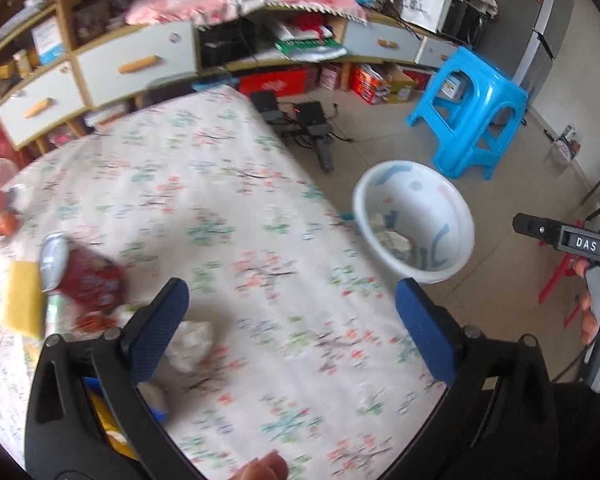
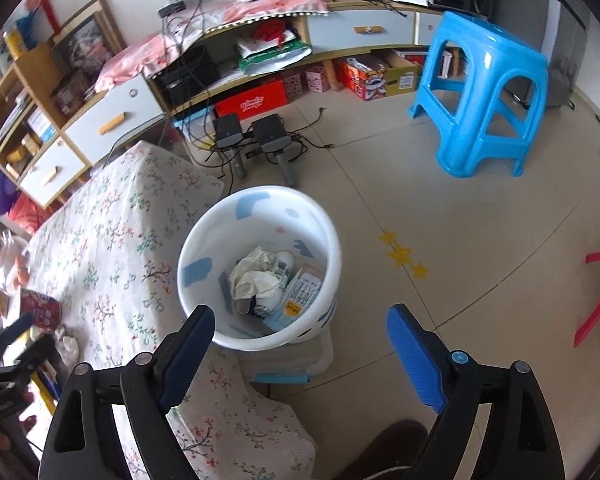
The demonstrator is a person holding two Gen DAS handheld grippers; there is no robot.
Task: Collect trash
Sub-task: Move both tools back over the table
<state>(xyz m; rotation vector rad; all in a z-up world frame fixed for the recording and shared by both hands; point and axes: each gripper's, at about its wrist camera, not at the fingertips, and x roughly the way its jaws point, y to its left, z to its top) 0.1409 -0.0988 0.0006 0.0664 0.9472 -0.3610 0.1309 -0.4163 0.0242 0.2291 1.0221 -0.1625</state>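
The left gripper [image 1: 292, 324], jaws spread, hovers by 1 crumpled white paper wad [image 1: 190, 344] near the table's front edge: light, soft, pinch its middle.

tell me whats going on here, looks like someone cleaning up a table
A person is clearing trash off a table with a floral cloth, a hand-held claw in each hand. The left claw is open above the table, with a crumpled white tissue just ahead of its left finger; a red snack bag and a yellow sponge lie further left. The right claw hangs open and empty over the white bin beside the table, which already holds crumpled paper and packaging.
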